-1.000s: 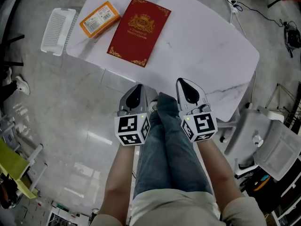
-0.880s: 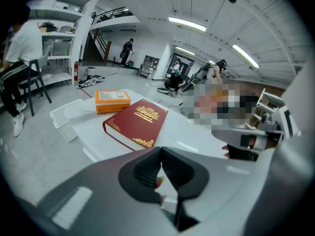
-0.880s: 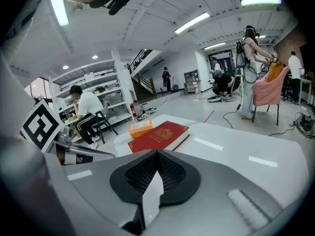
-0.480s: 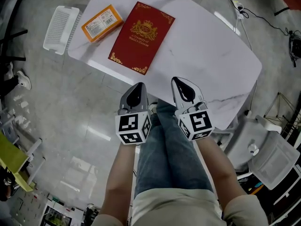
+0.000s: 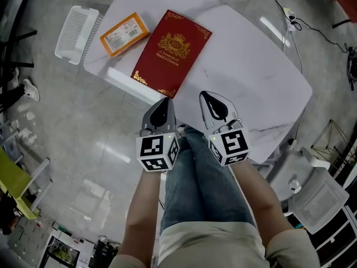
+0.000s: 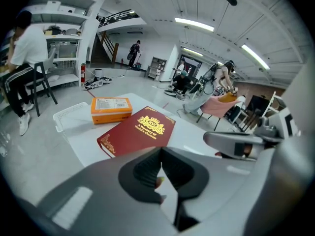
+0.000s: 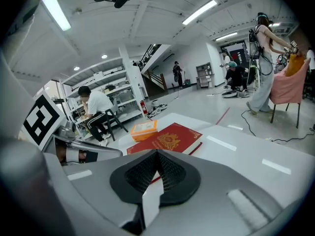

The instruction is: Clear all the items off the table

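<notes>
A dark red book [image 5: 172,52] with gold print lies on the white marble-look table [image 5: 251,66]; it also shows as the red book [image 6: 139,135] and the red book [image 7: 167,139] in the gripper views. An orange box [image 5: 124,34] lies beside it toward the far left corner, seen too as the orange box [image 6: 110,110] and the orange box [image 7: 144,130]. My left gripper [image 5: 162,102] is shut and empty, just short of the table's near edge. My right gripper [image 5: 207,96] is shut and empty over the near edge, right of the book.
A white slotted basket [image 5: 77,34] stands on the floor left of the table. White chairs [image 5: 318,200] stand at the lower right, and cables [image 5: 301,24] trail on the floor beyond the table. People sit and stand further off in the room.
Both grippers have drawn closer to the table; the book and box now sit lower in the head view. Jaws stayed shut.
</notes>
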Motion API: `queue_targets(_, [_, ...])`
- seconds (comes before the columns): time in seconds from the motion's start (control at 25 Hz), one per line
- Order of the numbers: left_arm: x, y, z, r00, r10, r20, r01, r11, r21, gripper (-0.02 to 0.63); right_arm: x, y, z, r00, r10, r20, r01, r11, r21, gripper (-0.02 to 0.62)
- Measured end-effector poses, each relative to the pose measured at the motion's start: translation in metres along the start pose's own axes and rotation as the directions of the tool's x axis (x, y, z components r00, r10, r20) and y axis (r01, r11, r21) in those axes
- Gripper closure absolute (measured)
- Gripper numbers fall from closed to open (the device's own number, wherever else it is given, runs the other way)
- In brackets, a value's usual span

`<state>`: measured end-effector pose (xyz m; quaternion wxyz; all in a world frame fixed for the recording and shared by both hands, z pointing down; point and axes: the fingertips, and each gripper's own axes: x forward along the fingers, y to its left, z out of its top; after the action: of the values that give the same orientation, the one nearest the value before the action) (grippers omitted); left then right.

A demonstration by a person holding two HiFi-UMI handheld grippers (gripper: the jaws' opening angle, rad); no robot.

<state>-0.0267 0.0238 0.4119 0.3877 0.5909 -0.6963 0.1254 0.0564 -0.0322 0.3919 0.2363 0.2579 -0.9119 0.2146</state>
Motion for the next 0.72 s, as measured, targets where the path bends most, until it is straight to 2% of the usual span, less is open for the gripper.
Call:
queue_targets(0.24, [0.015, 0.003, 0.015, 1.0, 0.022, 0.011, -0.021, 0.999, -0.026, 0.597, 0.017, -0.015, 0.009, 1.0, 0.02, -0.021, -0.021, 1.0, -0.015, 0.595])
queue_targets(0.72, [0.034, 0.016, 0.038, 0.999, 0.048, 0.022, -0.048, 0.999, -0.015, 0.597, 0.043, -0.024, 0.015, 0.999, 0.033, -0.039, -0.033, 0.999, 0.006, 0.595])
